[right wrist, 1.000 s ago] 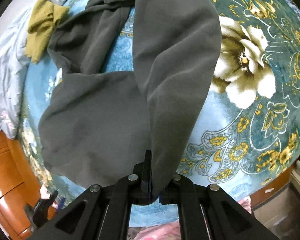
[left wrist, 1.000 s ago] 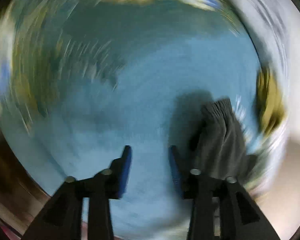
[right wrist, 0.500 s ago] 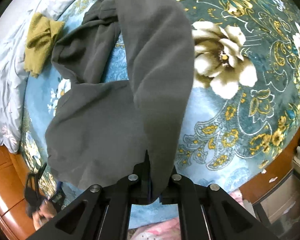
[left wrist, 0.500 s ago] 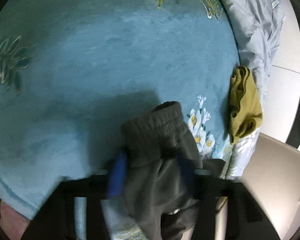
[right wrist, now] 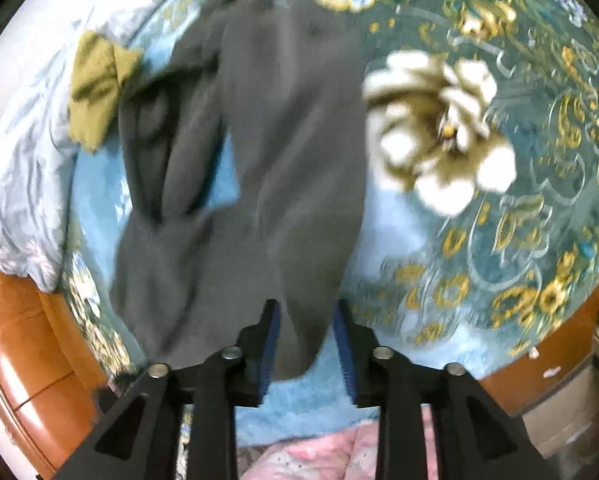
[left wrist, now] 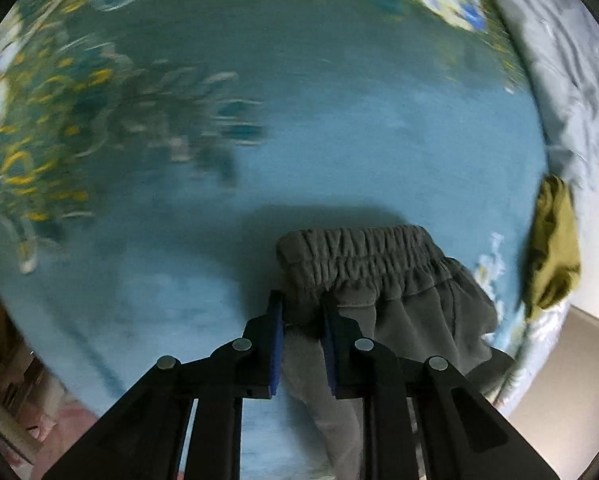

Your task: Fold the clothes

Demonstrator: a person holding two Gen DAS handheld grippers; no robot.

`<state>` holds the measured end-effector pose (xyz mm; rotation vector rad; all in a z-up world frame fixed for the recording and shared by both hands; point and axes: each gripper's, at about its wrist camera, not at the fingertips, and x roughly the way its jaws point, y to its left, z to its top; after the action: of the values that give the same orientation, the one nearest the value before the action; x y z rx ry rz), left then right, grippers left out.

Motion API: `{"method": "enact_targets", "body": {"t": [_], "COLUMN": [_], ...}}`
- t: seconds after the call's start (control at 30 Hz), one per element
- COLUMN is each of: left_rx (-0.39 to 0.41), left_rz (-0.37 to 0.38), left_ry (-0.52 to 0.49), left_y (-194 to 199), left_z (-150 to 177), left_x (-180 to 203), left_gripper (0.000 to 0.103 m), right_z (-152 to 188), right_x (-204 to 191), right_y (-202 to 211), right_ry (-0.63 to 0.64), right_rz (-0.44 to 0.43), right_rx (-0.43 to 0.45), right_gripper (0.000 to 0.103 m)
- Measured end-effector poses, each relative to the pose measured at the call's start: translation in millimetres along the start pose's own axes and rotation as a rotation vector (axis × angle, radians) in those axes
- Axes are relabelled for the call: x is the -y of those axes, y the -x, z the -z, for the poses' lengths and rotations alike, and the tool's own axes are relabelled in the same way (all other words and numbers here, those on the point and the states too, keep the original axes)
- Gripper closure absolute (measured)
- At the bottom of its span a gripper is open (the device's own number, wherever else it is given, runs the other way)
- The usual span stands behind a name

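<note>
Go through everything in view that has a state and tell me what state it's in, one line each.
Grey pants: unfolded, draped loosely over the bed, elastic waistband bunched.
Left claw: closing around the fabric just below the waistband, a gap still between its pads.
Right claw: open, fabric lying between its fingers.
Olive cloth: crumpled by the bed's edge.
Floral blanket: spread flat.

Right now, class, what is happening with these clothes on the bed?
A person with a gripper in each hand is folding grey trousers on a blue floral blanket. The left gripper has its fingers around fabric just below the elastic waistband. The right gripper is open, with a trouser leg end lying loose between its fingers. An olive-green garment lies apart, by the grey bedding.
</note>
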<state>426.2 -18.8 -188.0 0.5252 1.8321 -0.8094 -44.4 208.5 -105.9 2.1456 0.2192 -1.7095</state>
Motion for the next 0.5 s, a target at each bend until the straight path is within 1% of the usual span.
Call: {"method": "enact_targets", "body": {"t": [0.03,0.07,0.13,0.23,0.33,0.43,0.5], "left_rx": [0.005,0.009,0.019,0.022,0.028,0.039,0.046], "left_rz": [-0.008,-0.014,-0.039,-0.095,-0.128,-0.152,-0.166], "left_ry": [0.004,0.002,-0.021,-0.065,-0.098,-0.122,-0.133], "left_y": [2,4,9,16,26,33,37], "left_z": [1,2,5,8,11,15,18], "left_x": [-2,0,9,24,37,47,52], "left_gripper": [0.085,0.085,0.085,0.085,0.085,0.085,0.084], "right_z": [-8,-17,-35,-63,-88,-106,-114], "right_x": [5,12,28,53,68,68,65], "right_y": [3,6,9,2,-10,-29,-42], "right_ry": [-0.012,-0.031,-0.094,-0.217,-0.302,-0.344,-0.373], "right_rz": [0.001,0.002,-0.013,-0.081,-0.137,-0.167,-0.195], "right_rx": [0.019,0.038,0.075,0.108,0.119,0.108,0.084], "right_gripper": [0.061,0.059,0.054,0.045,0.045,0.045,0.045]}}
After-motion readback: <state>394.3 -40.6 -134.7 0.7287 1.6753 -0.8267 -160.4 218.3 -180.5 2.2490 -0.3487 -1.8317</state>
